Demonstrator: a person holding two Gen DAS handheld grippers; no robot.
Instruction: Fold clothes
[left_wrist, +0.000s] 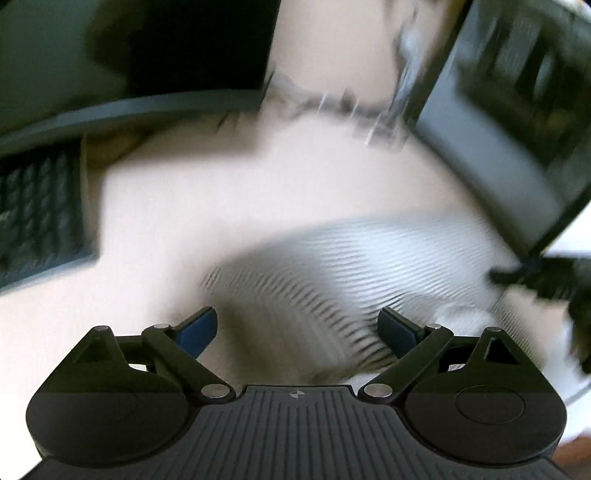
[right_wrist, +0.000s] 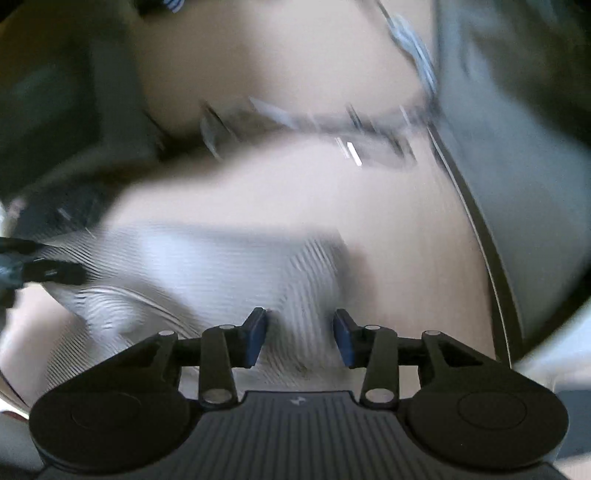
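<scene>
Two hand-held grippers over striped garment (left_wrist: 332, 258) on table (left_wrist: 147, 206).
Left hand-held gripper (left_wrist: 297, 330) wide open, empty; right hand-held gripper (right_wrist: 300, 341) half-open, pads clear of cloth. Blurred.

Both views badly motion-blurred. Pale beige worktop (left_wrist: 303, 177) fills the middle ground, brightly and evenly lit, with soft shadows. Far left in the left view: a dark keyboard (left_wrist: 40, 214) lying flat on the worktop, and behind it a grey curved edge (left_wrist: 147, 107) under a black mass; what it belongs to cannot be told. Far right: a dark grey slab-like object (left_wrist: 491, 147), tilted in frame. Smeared clutter (right_wrist: 314, 125) across the far worktop, unreadable.
</scene>
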